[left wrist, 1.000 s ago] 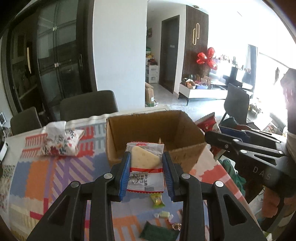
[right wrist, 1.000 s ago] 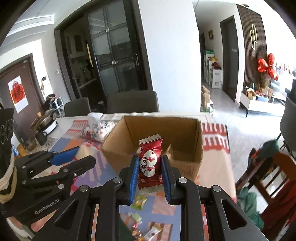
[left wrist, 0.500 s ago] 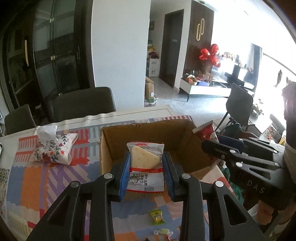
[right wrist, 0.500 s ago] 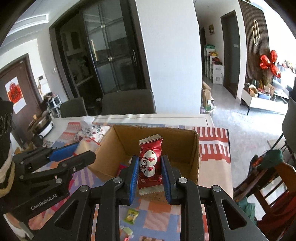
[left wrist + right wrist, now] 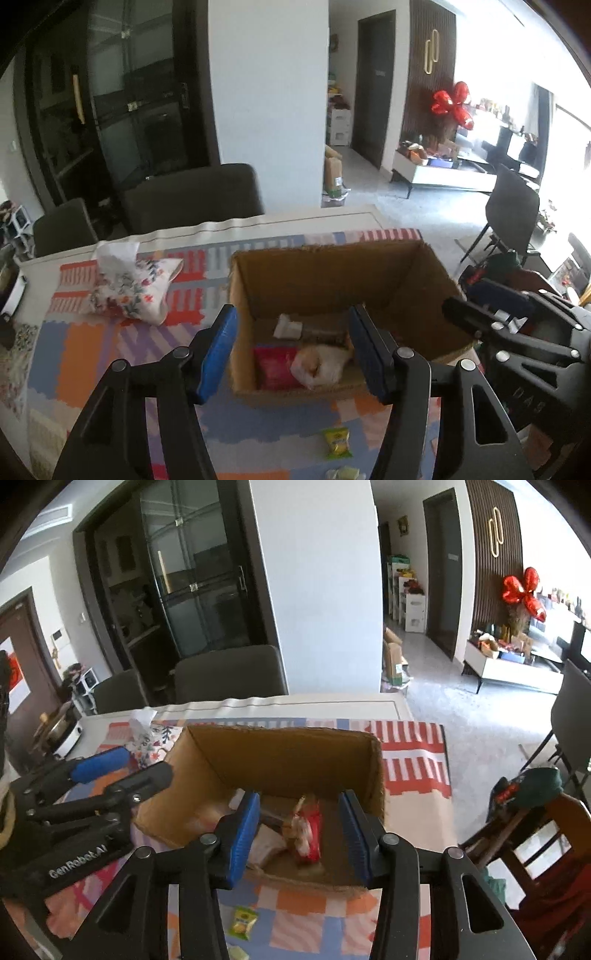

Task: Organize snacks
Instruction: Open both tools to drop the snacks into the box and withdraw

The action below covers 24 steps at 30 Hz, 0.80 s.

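Patterned tablecloth (image 5: 92, 350) under cardboard box (image 5: 332, 273). Left gripper (image 5: 291, 350), right gripper (image 5: 299, 830) just opened, empty above box; cracker packet (image 5: 321, 365), red packet (image 5: 308, 830) dropped inside. Green candy (image 5: 336, 443) left outside.

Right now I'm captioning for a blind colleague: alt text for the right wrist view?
The right gripper, jaws just opened, hangs over a cardboard box where a red snack packet lies loose. The left gripper is beside it.
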{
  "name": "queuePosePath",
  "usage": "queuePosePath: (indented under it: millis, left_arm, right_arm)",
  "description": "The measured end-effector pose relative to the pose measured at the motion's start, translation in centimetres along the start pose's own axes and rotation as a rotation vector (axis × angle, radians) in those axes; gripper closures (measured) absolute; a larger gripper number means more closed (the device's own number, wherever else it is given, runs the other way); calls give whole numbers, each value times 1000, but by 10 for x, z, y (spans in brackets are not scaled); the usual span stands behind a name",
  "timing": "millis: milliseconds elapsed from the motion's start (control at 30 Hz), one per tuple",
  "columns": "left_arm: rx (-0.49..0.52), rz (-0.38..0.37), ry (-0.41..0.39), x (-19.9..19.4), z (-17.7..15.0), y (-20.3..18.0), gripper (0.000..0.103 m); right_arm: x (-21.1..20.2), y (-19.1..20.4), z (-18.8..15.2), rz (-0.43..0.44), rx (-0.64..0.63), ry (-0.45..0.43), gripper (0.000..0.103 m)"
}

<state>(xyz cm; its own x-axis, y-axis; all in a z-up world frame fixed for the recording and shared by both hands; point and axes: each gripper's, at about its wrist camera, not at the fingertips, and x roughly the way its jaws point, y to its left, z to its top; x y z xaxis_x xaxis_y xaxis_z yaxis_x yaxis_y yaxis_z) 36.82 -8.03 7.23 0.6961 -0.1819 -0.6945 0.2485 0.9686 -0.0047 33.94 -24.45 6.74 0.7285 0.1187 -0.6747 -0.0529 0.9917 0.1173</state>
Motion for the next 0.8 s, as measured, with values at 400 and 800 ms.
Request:
queuePosePath:
  millis: [400,800]
  left_arm:
    - [-14,-7,49,-50,-85,-9,41]
    - [-150,-20,162,-43,-172,-12,40]
  right_arm:
    - [-47,11,-75,50,12,-23,57]
    - [-46,7,-155,33,54,56,57]
